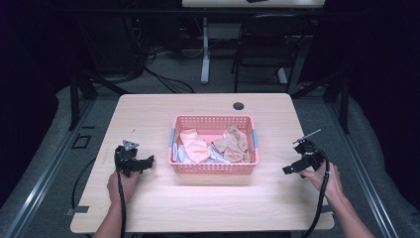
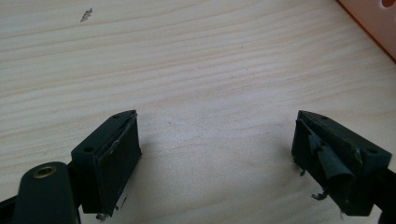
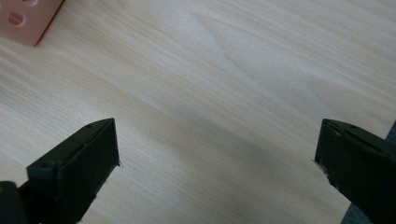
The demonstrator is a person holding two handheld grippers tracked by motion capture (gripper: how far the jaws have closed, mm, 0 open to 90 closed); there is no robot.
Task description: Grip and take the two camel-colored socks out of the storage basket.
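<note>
A pink plastic basket stands at the middle of the wooden table. Inside it lie an orange cloth, a tan cloth and a pale bluish cloth. My left gripper rests on the table left of the basket, held by a hand; its jaws stand wide apart over bare wood with nothing between them. My right gripper sits right of the basket, held by the other hand, also open over bare wood. A basket corner shows at the left gripper view's top right, and another corner at the right gripper view's top left.
A round cable hole lies in the table's far edge. A black chair and a white desk leg stand behind the table. Cables trail from both grippers over the near table edge. A small mark dots the wood.
</note>
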